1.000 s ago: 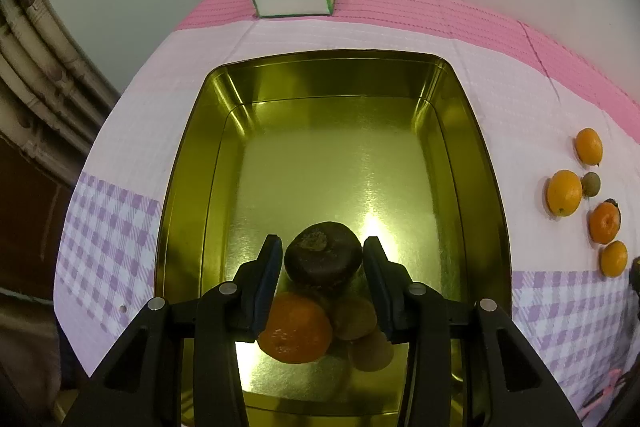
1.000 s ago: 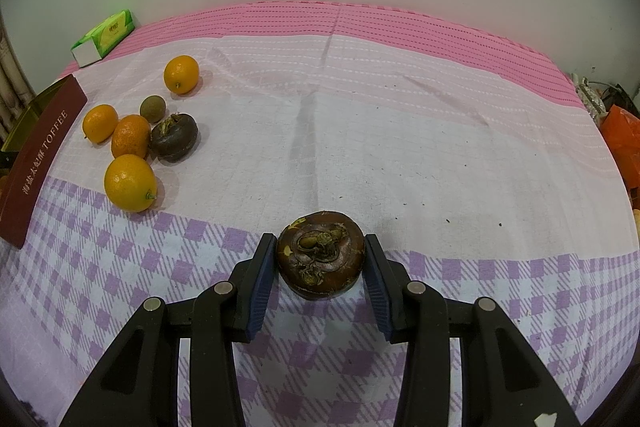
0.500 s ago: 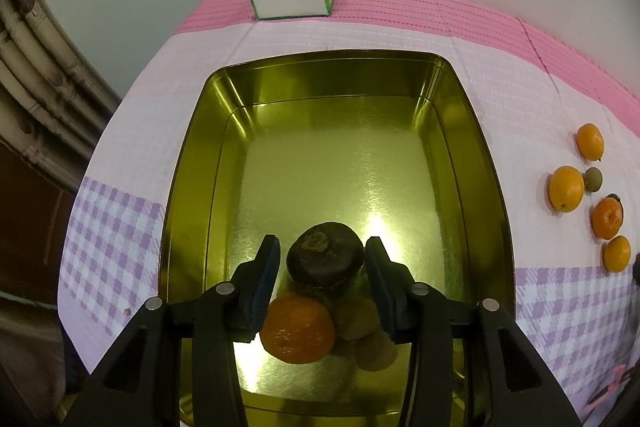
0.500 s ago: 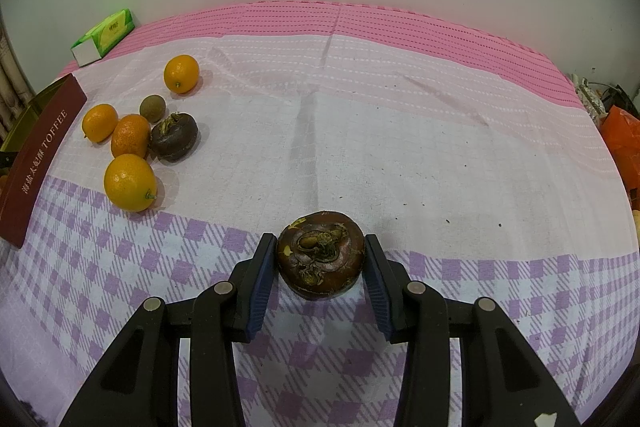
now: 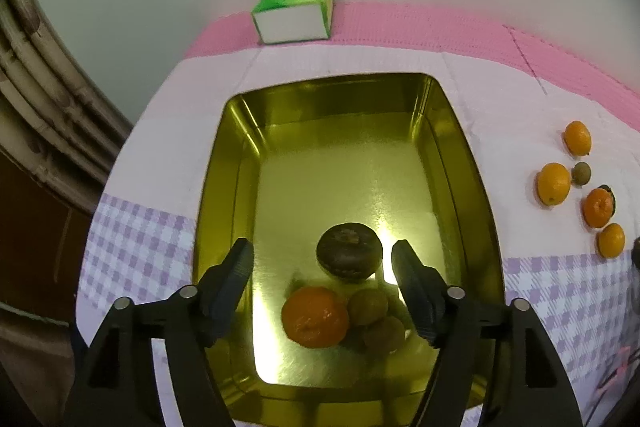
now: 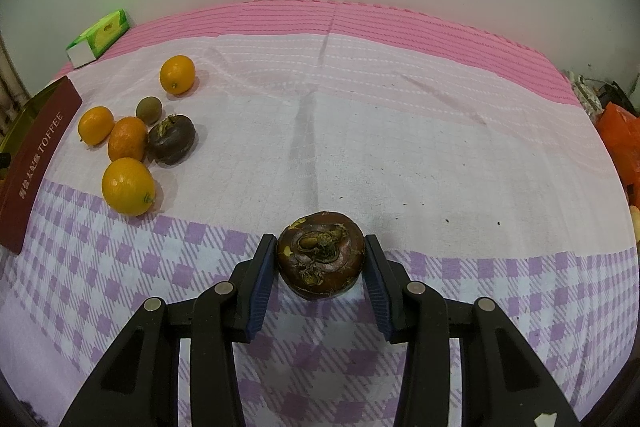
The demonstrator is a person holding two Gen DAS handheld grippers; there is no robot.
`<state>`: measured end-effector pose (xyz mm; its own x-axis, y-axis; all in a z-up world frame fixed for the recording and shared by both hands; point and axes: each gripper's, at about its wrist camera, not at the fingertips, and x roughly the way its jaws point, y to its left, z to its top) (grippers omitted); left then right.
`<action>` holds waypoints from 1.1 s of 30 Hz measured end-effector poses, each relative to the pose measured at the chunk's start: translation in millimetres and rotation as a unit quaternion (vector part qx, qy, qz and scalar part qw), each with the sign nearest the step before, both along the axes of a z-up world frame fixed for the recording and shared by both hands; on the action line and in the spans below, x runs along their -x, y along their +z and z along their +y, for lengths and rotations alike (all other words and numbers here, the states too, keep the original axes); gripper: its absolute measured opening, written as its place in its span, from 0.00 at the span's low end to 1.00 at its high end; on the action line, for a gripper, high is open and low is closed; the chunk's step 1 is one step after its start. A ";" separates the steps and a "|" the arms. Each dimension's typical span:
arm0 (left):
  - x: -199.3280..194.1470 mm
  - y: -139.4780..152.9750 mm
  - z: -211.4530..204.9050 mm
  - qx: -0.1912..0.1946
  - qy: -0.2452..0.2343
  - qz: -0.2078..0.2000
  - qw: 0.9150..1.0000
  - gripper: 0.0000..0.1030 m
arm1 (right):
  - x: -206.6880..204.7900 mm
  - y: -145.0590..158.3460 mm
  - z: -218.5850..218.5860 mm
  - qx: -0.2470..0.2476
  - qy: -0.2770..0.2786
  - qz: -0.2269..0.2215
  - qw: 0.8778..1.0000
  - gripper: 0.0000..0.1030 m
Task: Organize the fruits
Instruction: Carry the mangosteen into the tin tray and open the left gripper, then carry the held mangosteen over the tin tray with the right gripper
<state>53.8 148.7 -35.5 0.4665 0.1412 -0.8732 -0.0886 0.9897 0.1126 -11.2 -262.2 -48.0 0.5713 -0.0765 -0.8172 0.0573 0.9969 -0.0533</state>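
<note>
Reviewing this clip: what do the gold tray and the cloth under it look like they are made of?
Gold tray: probably thin metal, a tin with a glossy gold finish; its floor mirrors a bright light and its walls reflect the rim. Cloth: seemingly woven fabric, matte, with pink stripes, a purple check pattern and soft creases. The dark red side of the tray reads TOFFEE, which fits a sweets tin.

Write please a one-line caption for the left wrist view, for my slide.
Left tool opening above the gold tin, a dark fruit released beside an orange and two brown fruits.
</note>
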 end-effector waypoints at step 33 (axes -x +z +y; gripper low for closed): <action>56.7 37.6 71.6 0.013 0.078 -0.054 0.995 0.87 | -23.4 66.5 194.1 -0.048 0.195 -0.034 0.979 0.38</action>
